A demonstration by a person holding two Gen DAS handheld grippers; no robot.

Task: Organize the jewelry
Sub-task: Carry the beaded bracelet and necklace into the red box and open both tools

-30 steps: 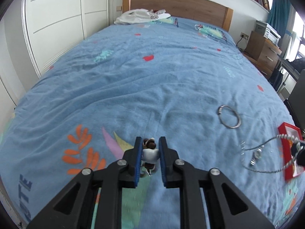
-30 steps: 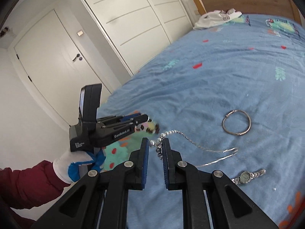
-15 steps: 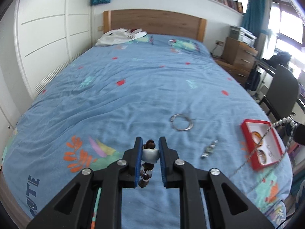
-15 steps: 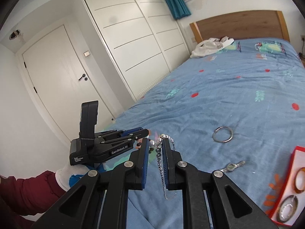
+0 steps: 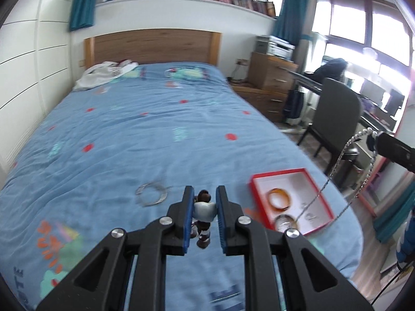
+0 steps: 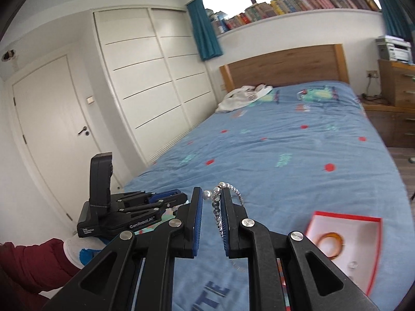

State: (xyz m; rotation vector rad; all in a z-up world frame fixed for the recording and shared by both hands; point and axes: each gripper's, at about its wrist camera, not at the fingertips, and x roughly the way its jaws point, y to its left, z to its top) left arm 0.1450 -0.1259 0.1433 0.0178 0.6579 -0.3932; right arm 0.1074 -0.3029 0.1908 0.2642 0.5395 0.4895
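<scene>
With an amber bangle already in the red tray, the left gripper clamps a beaded piece, the right gripper pinches the pearl-and-chain necklace, and a silver bangle remains on the bedspread.

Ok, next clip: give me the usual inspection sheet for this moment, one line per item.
Surface: bed with a blue patterned cover, rumpled.
Job's things: red box open near the bed's right edge, amber bangle and a second ring inside; silver bangle loose on the cover.
Clutter: white garment by the headboard.
Grippers: left gripper shut on a beaded piece with a pale middle; right gripper shut on a pearl-and-chain necklace that hangs below its jaws.
Cables: thin dark lead at the lower right of the left view.
Surroundings: wardrobe, door, bookshelf, dresser, chair, desk.
</scene>
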